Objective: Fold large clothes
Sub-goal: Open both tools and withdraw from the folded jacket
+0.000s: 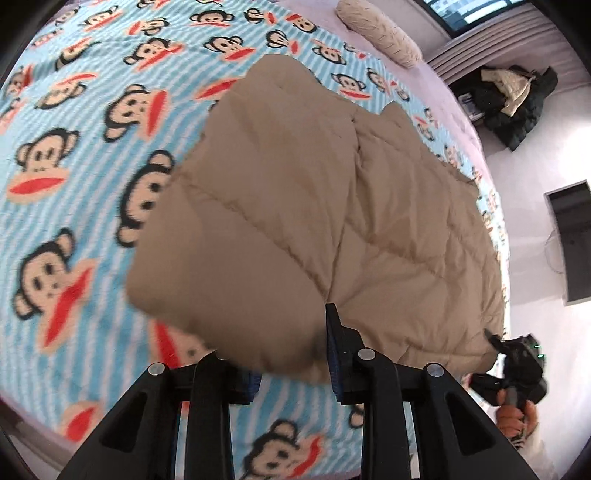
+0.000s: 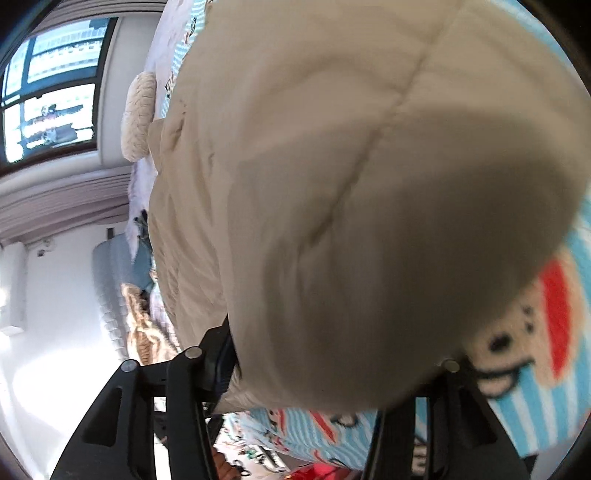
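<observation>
Your left gripper [image 1: 291, 365] clasps the tan quilted coat's [image 1: 314, 206] near edge; right gripper [image 2: 332, 373] state unclear; monkey-print blanket [image 1: 74, 184] bare leftward.

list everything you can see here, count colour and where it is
quilted garment: one, tan, spread on the bed, near edge lifted between both grippers
blanket: one, light blue stripes with monkey faces, covering the bed
pillow: one, cream, far end of the bed
clothes pile: one heap, black and cream, on the floor beyond the bed
window: one, dark frame, far wall
left gripper: one, black, garment edge between its fingers
right gripper: one, black, garment bunched between its fingers
hand: one, holding the right gripper's handle
</observation>
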Motion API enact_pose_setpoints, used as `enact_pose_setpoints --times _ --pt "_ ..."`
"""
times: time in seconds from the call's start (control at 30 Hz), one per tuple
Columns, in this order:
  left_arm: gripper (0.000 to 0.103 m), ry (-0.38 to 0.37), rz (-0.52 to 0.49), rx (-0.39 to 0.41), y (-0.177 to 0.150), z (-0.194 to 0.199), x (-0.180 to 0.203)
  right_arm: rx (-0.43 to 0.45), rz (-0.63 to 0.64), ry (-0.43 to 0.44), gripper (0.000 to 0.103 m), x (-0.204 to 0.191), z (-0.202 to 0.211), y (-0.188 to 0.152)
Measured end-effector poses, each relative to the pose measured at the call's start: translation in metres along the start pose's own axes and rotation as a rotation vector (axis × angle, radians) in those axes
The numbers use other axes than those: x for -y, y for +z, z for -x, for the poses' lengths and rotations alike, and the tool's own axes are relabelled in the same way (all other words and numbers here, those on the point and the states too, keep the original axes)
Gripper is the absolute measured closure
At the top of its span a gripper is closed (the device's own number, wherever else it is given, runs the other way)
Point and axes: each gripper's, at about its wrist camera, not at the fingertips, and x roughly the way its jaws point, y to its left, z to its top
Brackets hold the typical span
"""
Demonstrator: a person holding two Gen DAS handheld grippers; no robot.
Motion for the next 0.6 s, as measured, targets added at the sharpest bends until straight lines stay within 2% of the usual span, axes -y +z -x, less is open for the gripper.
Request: enact_pose_setpoints --times 0.17,0.3,0.37,0.43,0.53,0.6 --pt "0.074 0.113 -0.080 -0.013 -0.010 0.020 0.009 0.025 0.025 -0.077 0.043 -0.010 0.021 -0.015" --pt "0.074 0.172 -0.096 -0.010 -0.017 0.035 0.007 0.031 0.077 -0.137 0.042 -0.027 0.026 -0.033" --pt "0.074 0.178 -0.086 -0.003 -0.017 0.043 0.004 0.032 0.108 -0.158 0.042 -0.021 0.041 -0.051" --pt "0.074 0.184 -0.083 0.008 -0.018 0.052 0.002 0.036 0.130 -0.169 0.042 -0.035 0.041 -0.055" --pt "0.074 0.233 -0.107 0.014 -0.018 0.057 0.003 0.031 0.162 -0.184 0.042 -0.054 0.027 -0.069" --pt "0.074 0.248 -0.124 0.013 -0.017 0.057 0.009 0.022 0.207 -0.206 0.042 -0.051 0.039 -0.082"
